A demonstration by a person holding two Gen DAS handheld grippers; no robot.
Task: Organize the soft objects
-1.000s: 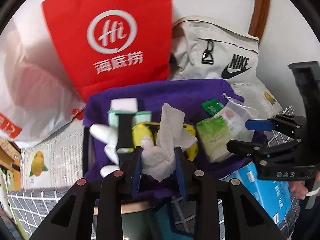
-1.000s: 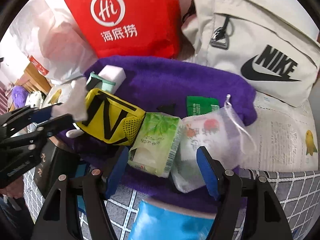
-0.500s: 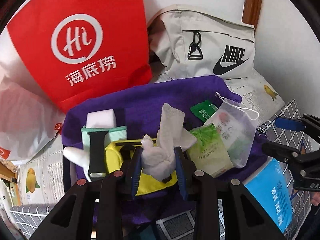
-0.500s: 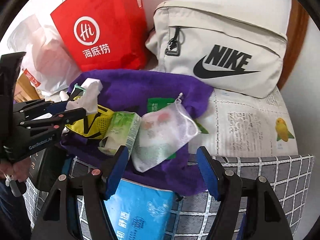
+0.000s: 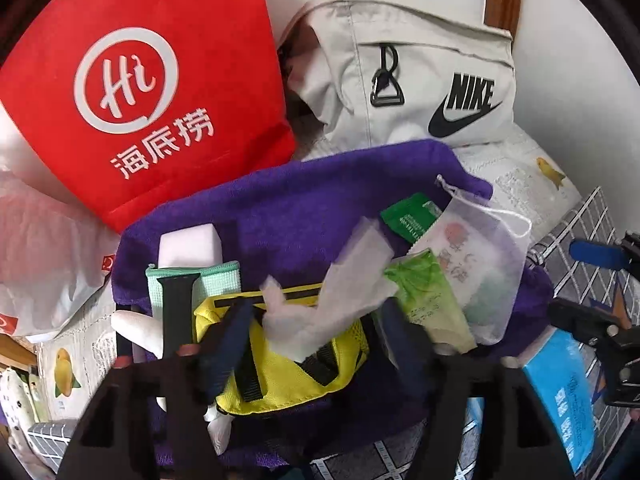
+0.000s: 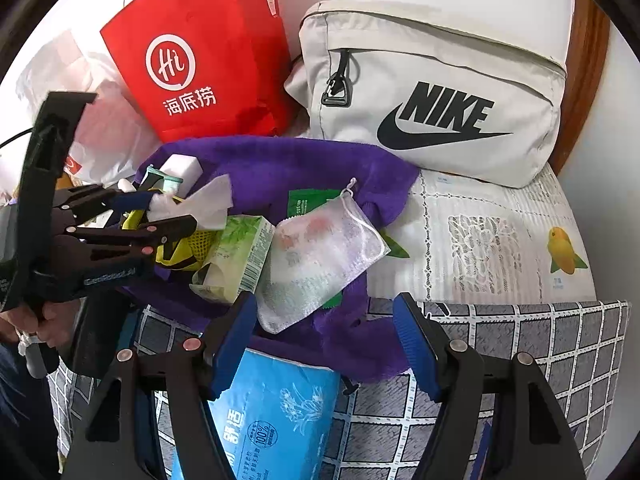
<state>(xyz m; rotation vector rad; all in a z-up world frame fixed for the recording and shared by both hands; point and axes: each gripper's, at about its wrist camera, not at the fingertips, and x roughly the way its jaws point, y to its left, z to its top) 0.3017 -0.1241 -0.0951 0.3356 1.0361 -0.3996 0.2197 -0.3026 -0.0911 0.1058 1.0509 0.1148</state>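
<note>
The left gripper (image 5: 316,316) stands with its jaws spread wide over the purple towel (image 5: 288,208), and the white tissue (image 5: 340,292) lies loose between the fingers, on top of the yellow pouch (image 5: 288,372) – in the left view the fingers are blurred, and whether either one touches the tissue cannot be told. The right gripper (image 6: 324,340) is wide open with nothing in it, hanging at the near edge of the towel above the blue tissue pack (image 6: 272,412).

The towel is crowded. Left of the pouch lie a mint cloth (image 5: 224,276) with a black strap (image 5: 176,312) across it and a white block (image 5: 190,246) behind. Right of the pouch lie a green packet (image 5: 432,300), a mesh bag (image 5: 484,268) partly over it, and a green sachet (image 5: 408,218) tucked behind the bag. A red bag (image 5: 152,92) and a Nike bag (image 5: 420,84) stand against the wall behind the towel.

The right view shows what the left cannot – the left gripper (image 6: 168,212) from the side, with the tissue (image 6: 208,202) sticking out past its tips, and bare printed paper (image 6: 480,248) right of the towel, with checked cloth (image 6: 520,360) nearer. The left view alone shows the strap and the pouch's full face.
</note>
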